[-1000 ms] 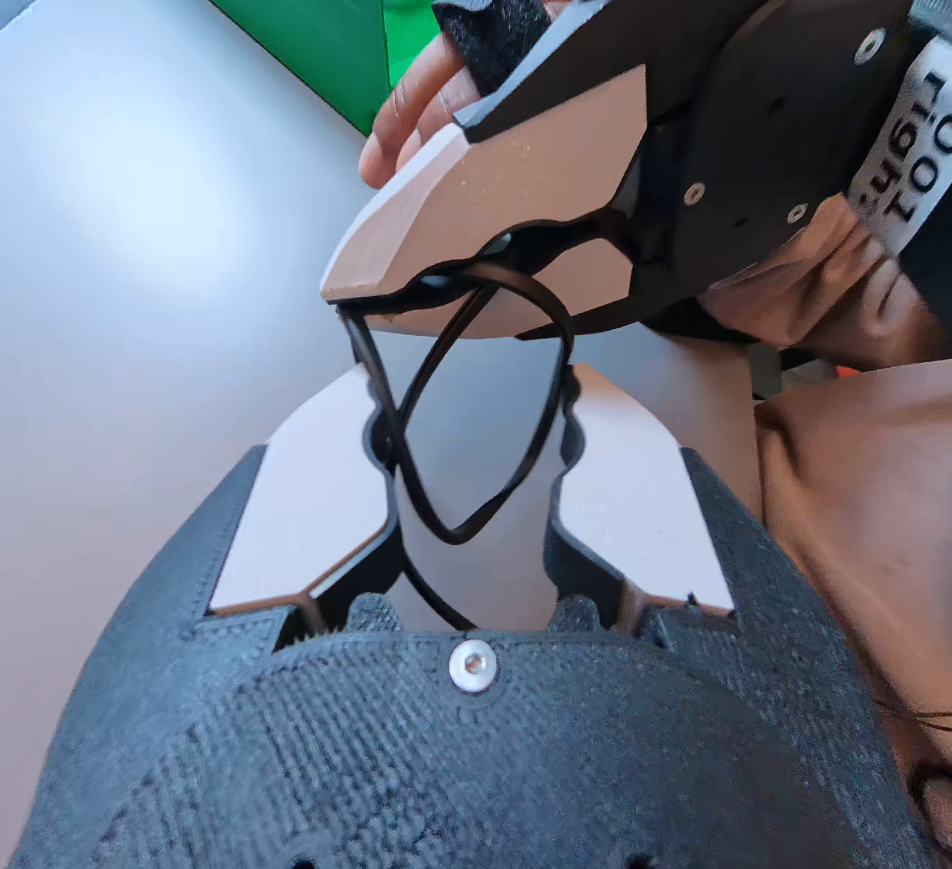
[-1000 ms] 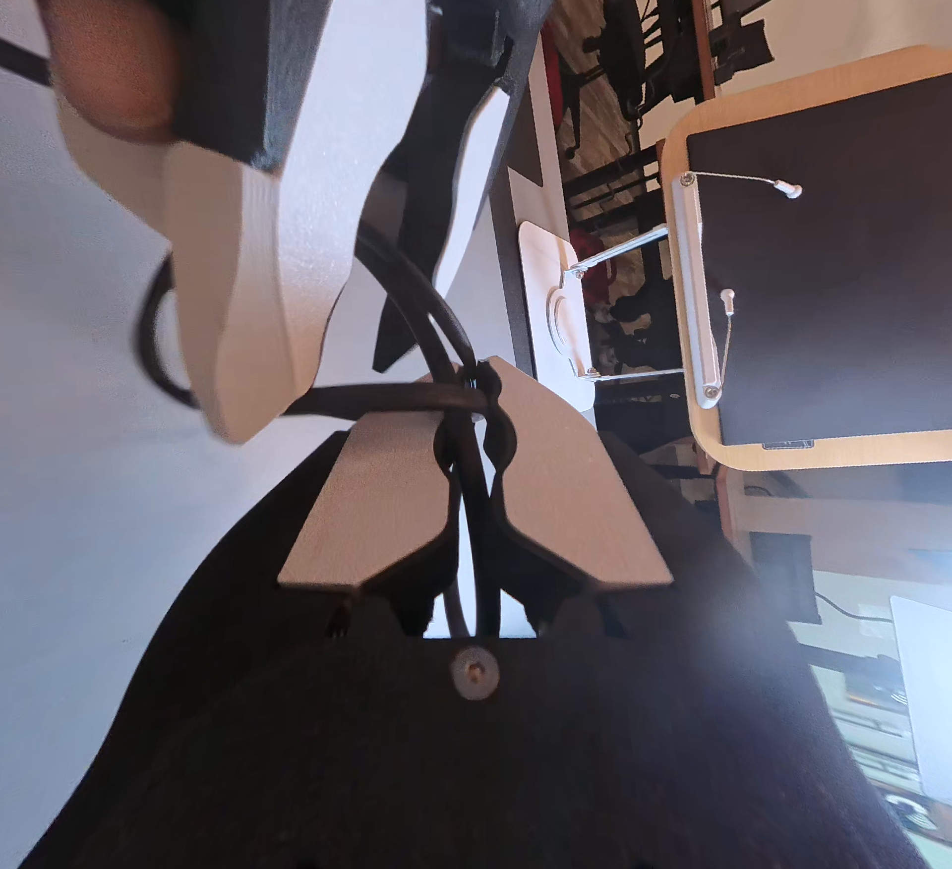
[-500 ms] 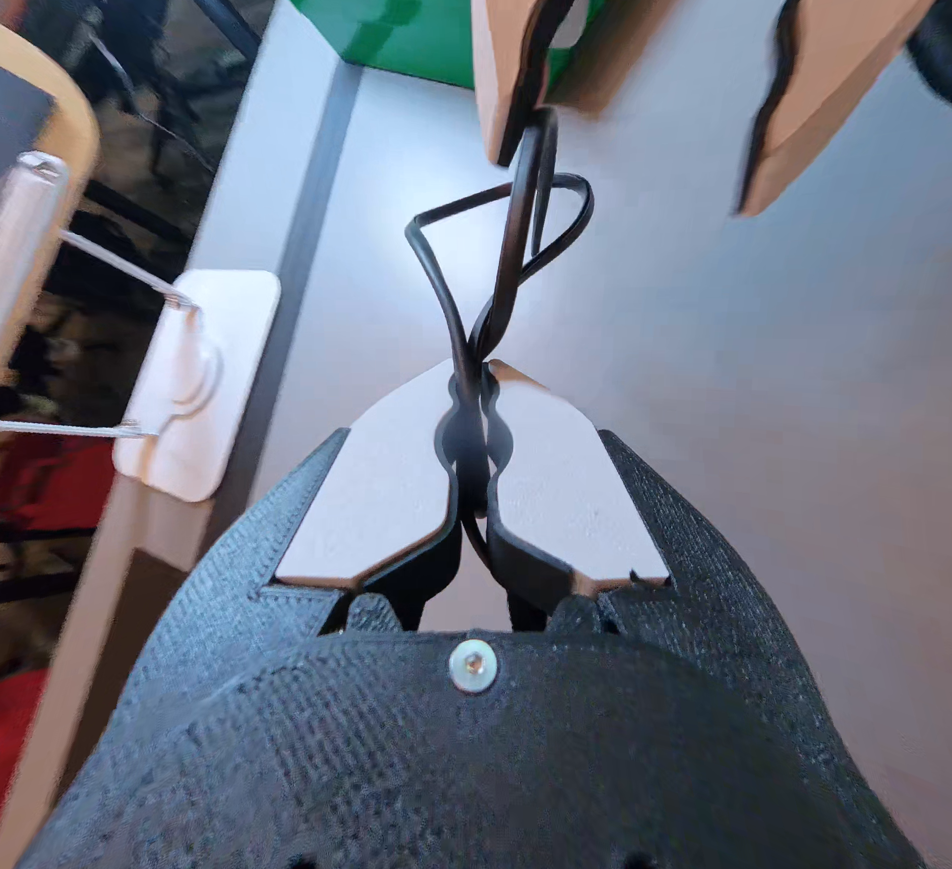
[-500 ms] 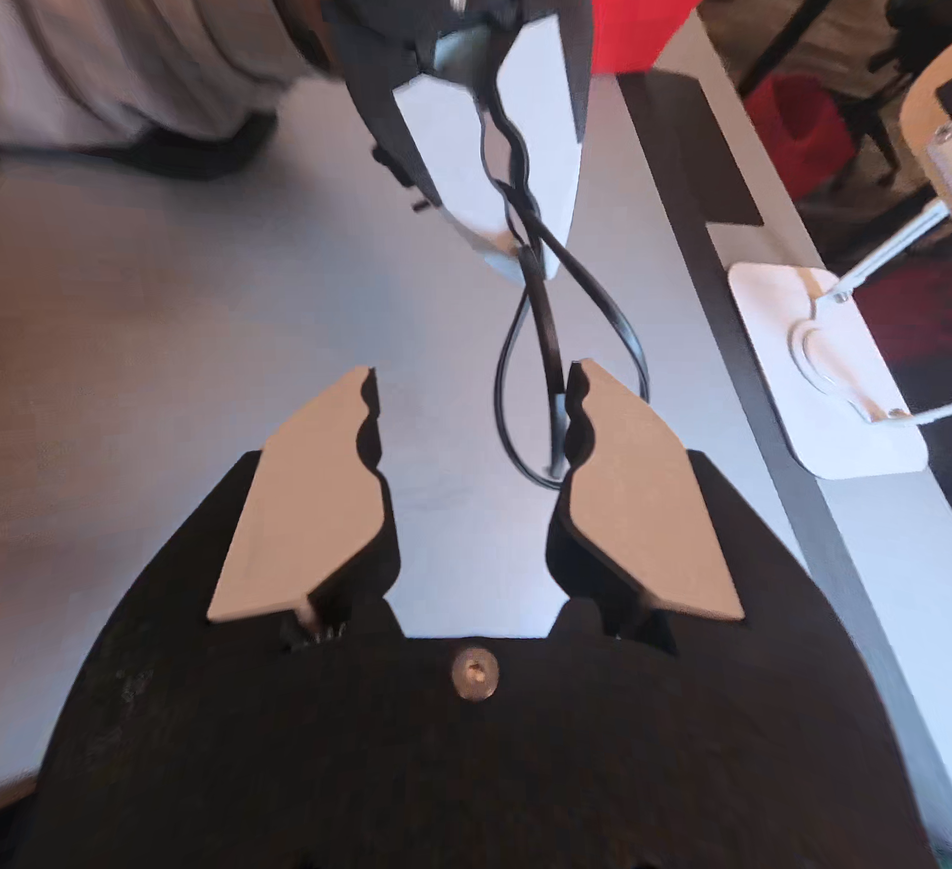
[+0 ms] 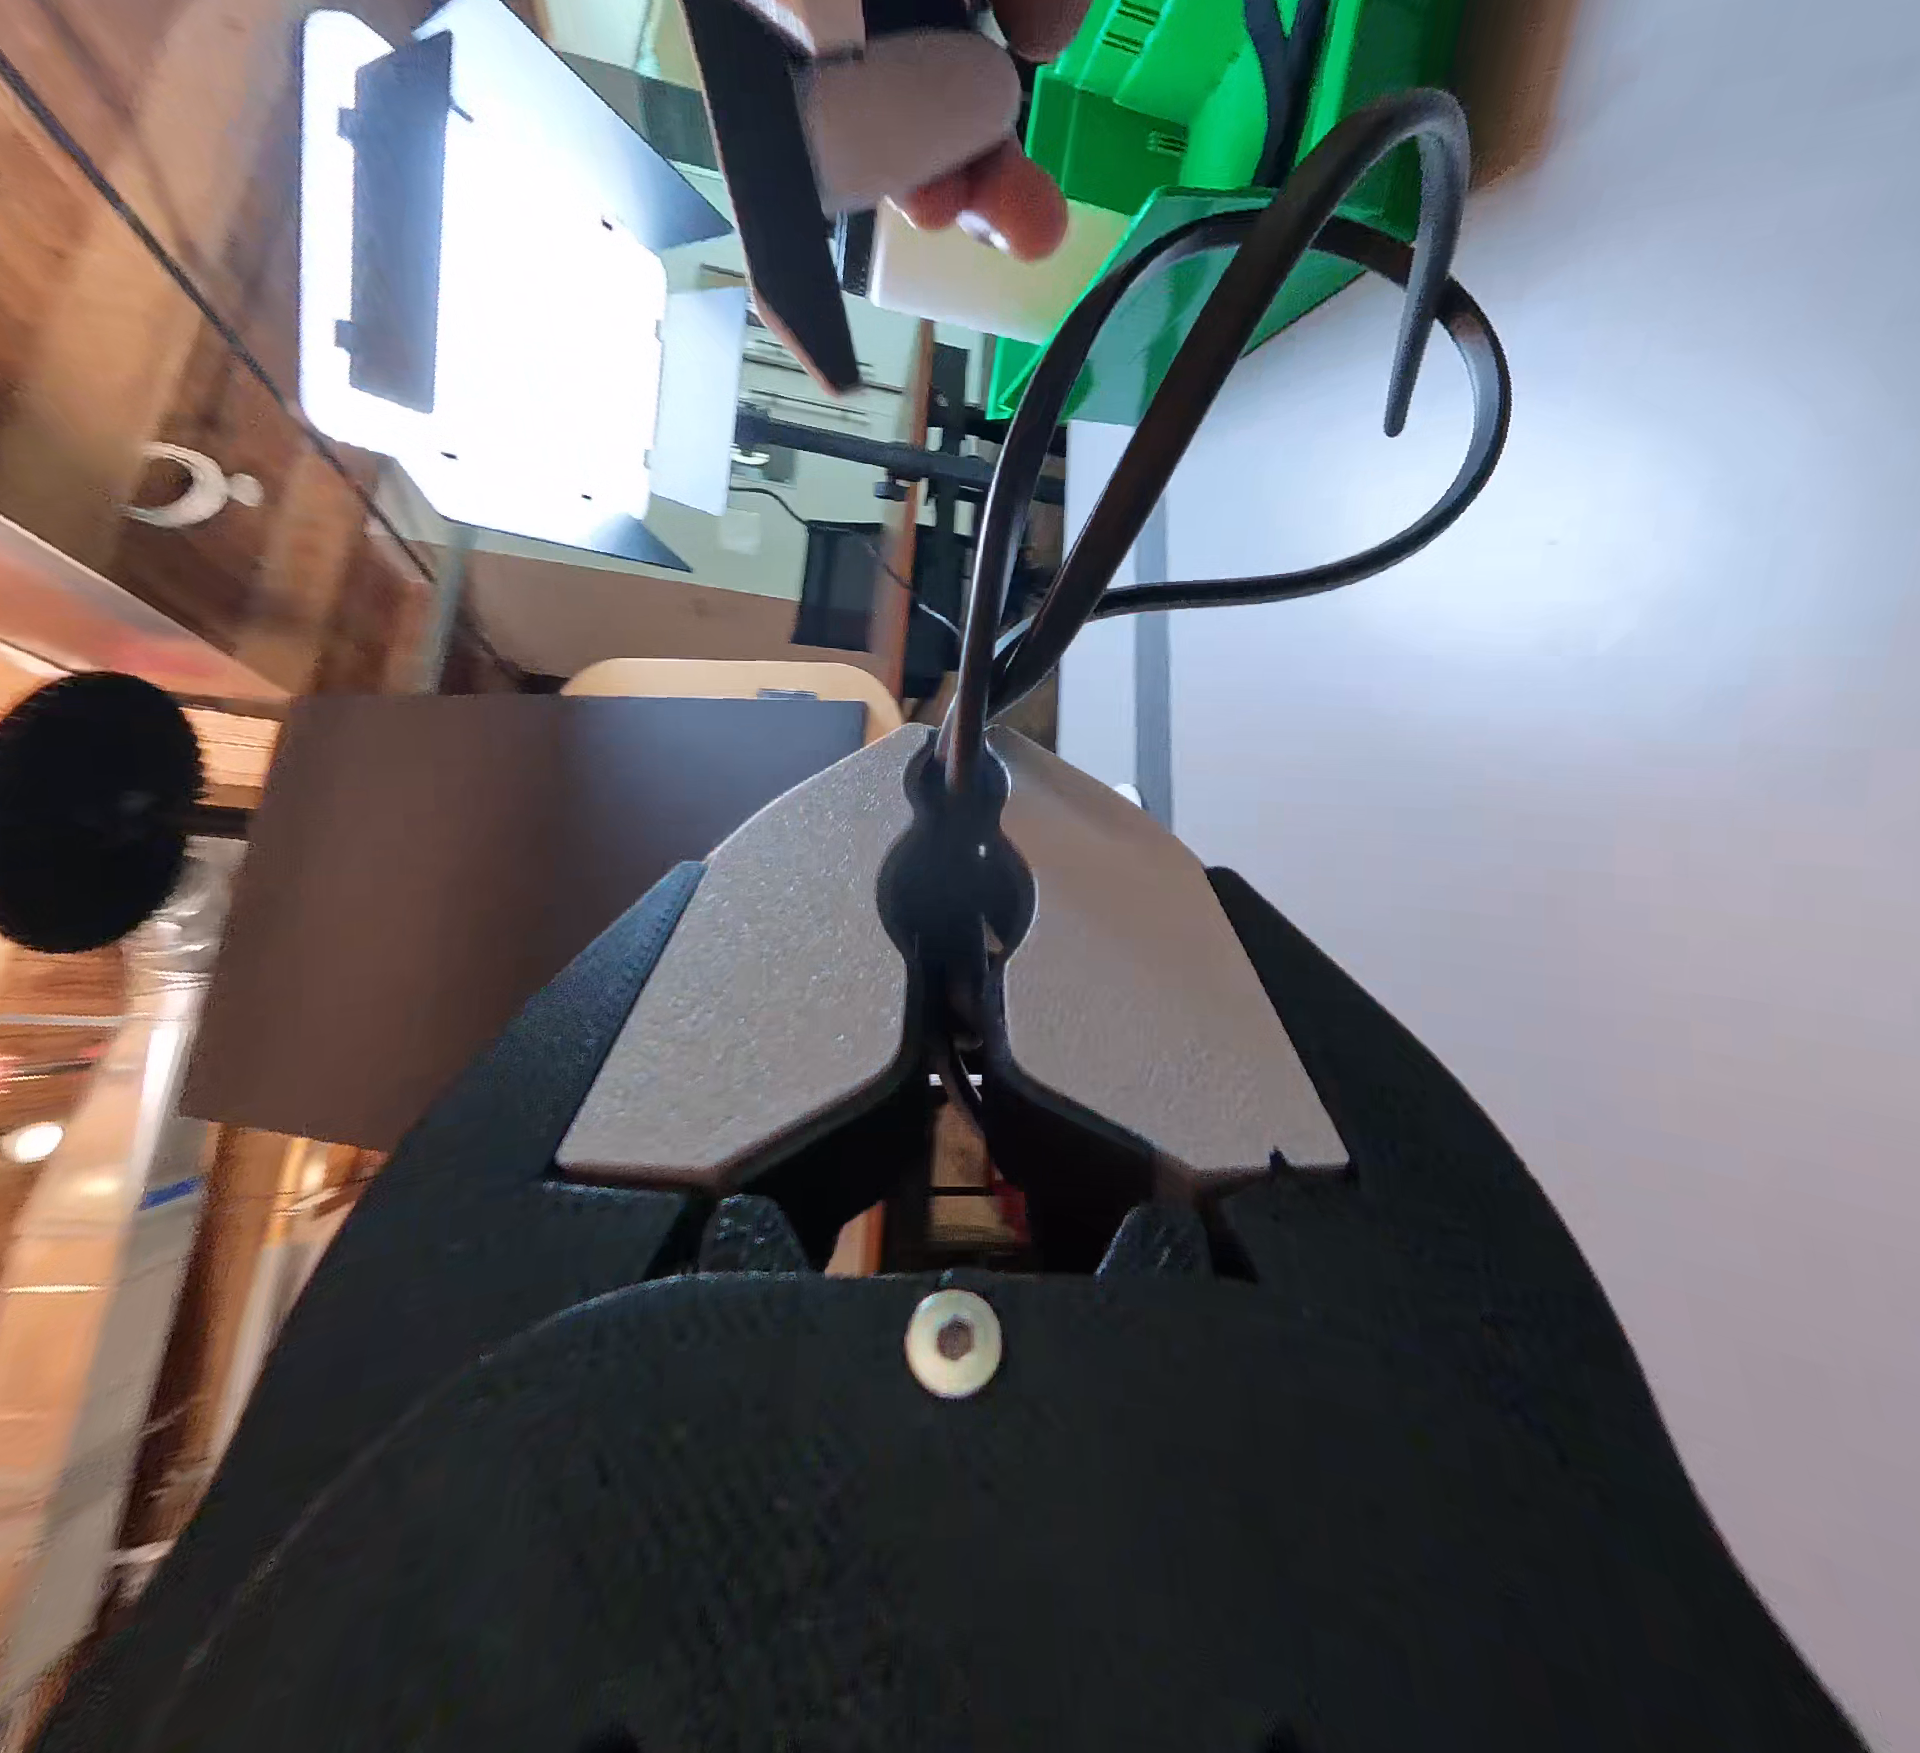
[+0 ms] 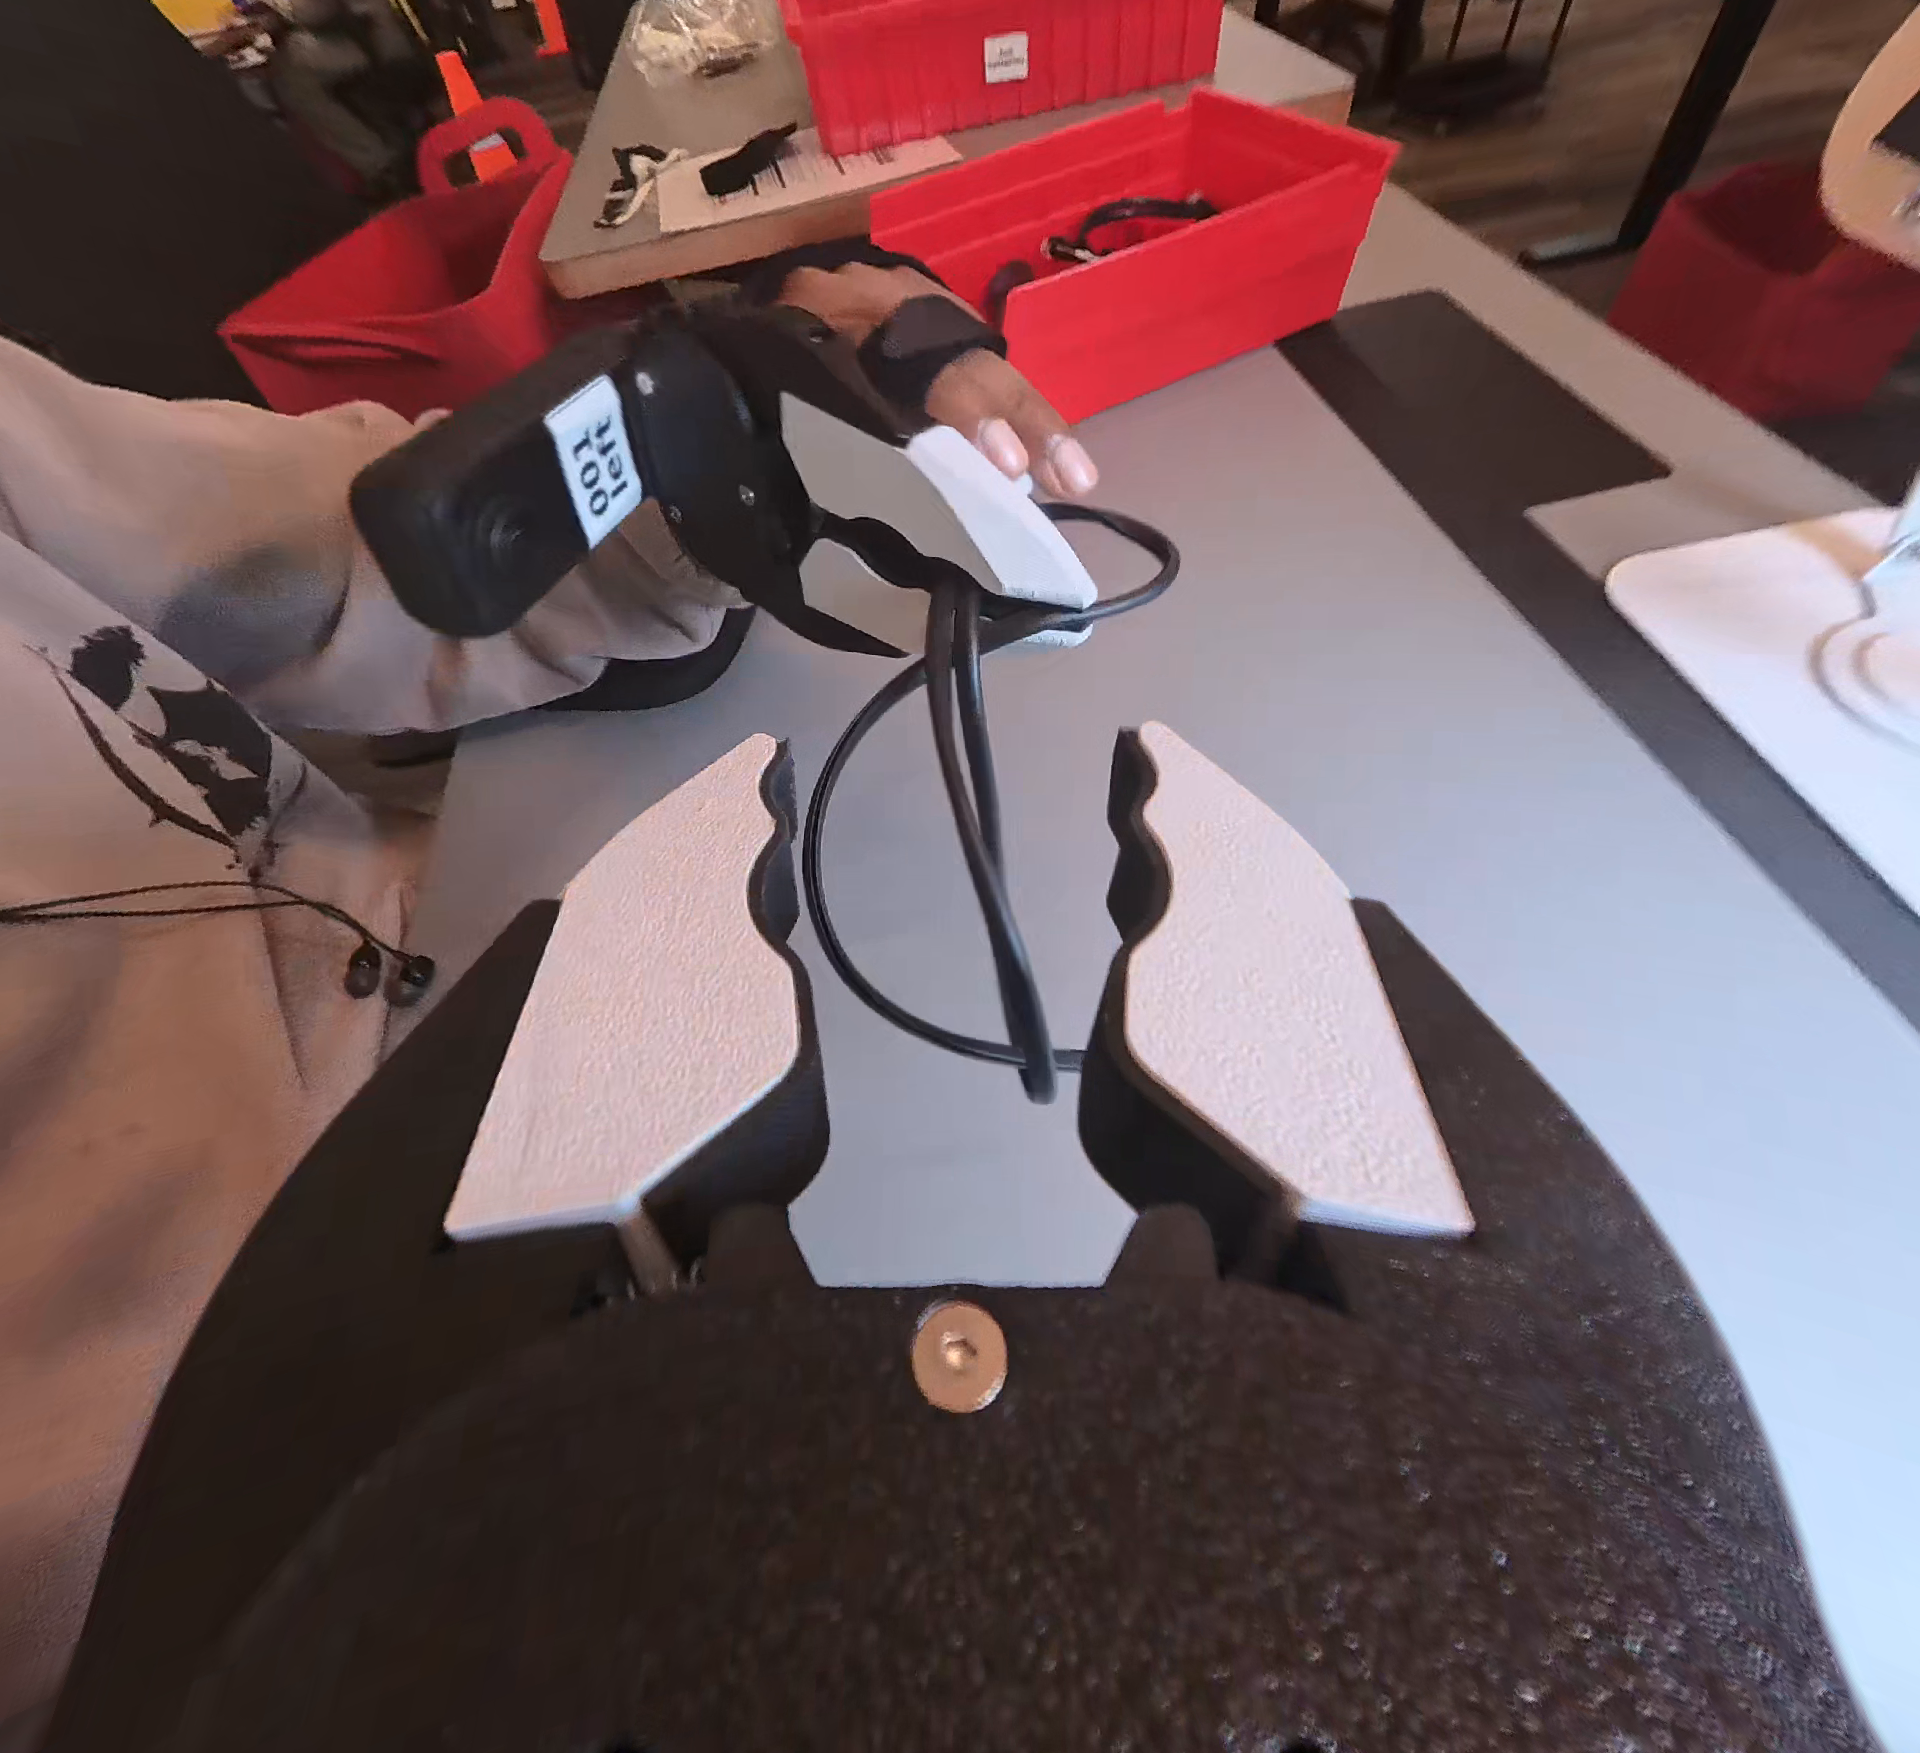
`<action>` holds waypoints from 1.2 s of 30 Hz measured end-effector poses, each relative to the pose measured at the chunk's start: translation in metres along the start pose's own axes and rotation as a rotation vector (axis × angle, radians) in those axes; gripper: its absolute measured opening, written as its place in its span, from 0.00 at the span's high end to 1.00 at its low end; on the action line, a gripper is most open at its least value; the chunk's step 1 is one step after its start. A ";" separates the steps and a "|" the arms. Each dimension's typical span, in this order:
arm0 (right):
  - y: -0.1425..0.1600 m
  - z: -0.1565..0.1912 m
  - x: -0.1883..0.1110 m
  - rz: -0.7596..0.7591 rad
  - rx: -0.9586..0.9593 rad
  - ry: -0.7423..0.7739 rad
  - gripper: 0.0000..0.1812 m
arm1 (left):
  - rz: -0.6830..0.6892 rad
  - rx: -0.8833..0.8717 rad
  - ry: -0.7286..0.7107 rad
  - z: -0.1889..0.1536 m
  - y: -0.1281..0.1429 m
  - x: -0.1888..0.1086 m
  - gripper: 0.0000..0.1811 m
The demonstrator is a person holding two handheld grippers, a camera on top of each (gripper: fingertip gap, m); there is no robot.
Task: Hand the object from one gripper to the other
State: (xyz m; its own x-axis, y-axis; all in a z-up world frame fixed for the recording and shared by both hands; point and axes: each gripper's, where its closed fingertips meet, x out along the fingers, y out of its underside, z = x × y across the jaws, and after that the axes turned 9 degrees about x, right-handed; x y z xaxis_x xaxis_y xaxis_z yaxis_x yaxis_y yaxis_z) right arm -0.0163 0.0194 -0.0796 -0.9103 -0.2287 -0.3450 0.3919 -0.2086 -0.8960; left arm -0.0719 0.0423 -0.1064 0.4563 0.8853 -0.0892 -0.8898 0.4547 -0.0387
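Between the two grippers, above the grey table, a black cable loop hangs in the air. The left gripper is clamped on the cable: in the left wrist view both pale finger pads meet at the tips, with the cable strands pinched in the scalloped black channel between them. From the pinch point the strands rise and curve to the right, forming a loop whose free end points downward.

In the right wrist view the left gripper appears farther off, held by a hand in a black fingerless glove, with a beige sleeve behind it. The cable drops from its tips, and the lower part of the loop lies in the gap between the fingers of the right gripper.

The right gripper is spread wide. Whether the cable touches its right finger's inner black edge cannot be told; it is clear of the left finger.

In the left wrist view the right gripper's own fingers show only in part at the top, near, and they are apart from the cable.

Surroundings:
- A green bin stands on the table beyond the cable in the left wrist view.
- Two red bins, and, stand beyond the left gripper in the right wrist view.
- A white lamp base sits at the table's right edge.
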 end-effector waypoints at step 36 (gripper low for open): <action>-0.094 0.018 -0.061 -0.943 -0.087 -0.008 0.97 | -0.765 -1.862 0.909 -0.013 -0.095 0.003 0.73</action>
State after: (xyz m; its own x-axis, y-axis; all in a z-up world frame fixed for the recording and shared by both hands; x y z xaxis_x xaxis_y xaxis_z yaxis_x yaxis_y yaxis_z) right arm 0.0048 0.0353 0.0304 -0.8457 -0.0091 0.5335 -0.5162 -0.2392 -0.8224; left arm 0.0139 0.0009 -0.1165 0.9867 0.1114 0.1183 0.1577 -0.4795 -0.8633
